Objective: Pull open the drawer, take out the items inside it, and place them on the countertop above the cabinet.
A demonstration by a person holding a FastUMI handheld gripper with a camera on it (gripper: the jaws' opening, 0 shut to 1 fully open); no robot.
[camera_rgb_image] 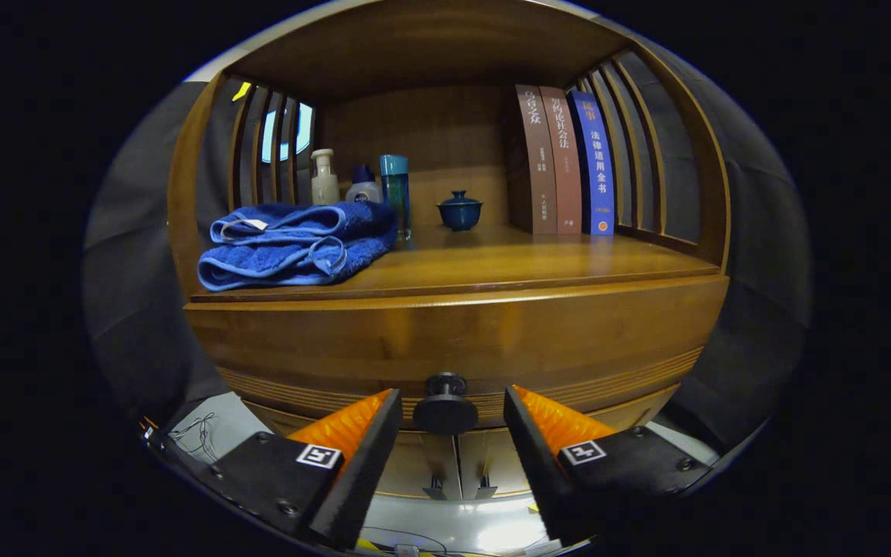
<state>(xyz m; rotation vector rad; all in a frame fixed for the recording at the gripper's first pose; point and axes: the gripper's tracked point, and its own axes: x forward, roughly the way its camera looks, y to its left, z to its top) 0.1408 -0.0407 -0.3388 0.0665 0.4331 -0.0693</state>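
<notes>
Straight ahead of us, in the gripper view, stands the wooden cabinet (453,340), and we hold the gripper (452,414) level and low, pointed squarely at the drawer (445,348) front. Its two fingers (356,441) reach forward on either side of the dark round knob (445,406), which sits between them, just ahead of the tips.

Some things we cannot make out. The drawer is closed, so whatever lies inside is hidden from us. Below the knob the cabinet's lower part is cut off behind the fingers, and we see only a pale strip with two small fittings there. Whether the inner faces of the fingers touch the knob is hard to tell; a thin gap seems to remain on each side.

Our tongs stand moderately open, wider than the knob, and grip nothing.

Above the drawer runs the countertop (538,259), a shelf-like surface under a wooden roof with slatted sides. On it, to the left, lies a folded blue towel (295,251). Behind the towel stand a pale pump bottle (325,178), a small white bottle with a dark cap (364,187) and a tall teal bottle (395,193). Near the middle sits a dark blue lidded cup (459,210). To the right three books (565,158) stand upright against the slats, two brown and one blue.
</notes>
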